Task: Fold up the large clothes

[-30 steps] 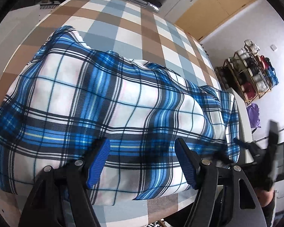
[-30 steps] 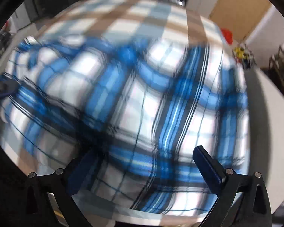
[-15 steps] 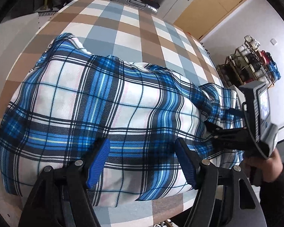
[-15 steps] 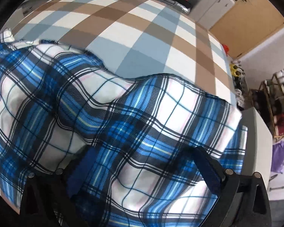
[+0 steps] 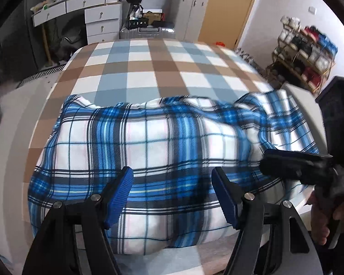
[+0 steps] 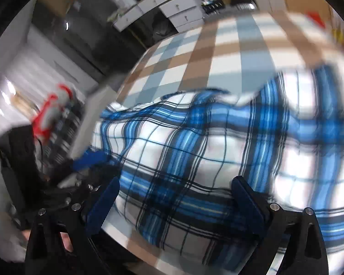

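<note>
left tool [image 5: 172, 194] spread, nothing between its blue pads, low centre of the left wrist frame, over the near hem of the plaid garment [image 5: 149, 151]; right tool [image 6: 174, 197] also spread and empty in its own view, low centre, hovering over the same cloth; right wrist frame badly blurred, so contact with the fabric can't be judged; in the left view the right tool shows at the right edge, held in a hand [image 5: 328, 220]; garment lies across the near half of the checked tabletop [image 5: 149, 64], mid-frame, far edge bunched and wavy, right end rumpled; looks like one layer doubled over but can't confirm; judgement: early to middle, rough spread done, neat folds not done, neither tool gripping.
</note>
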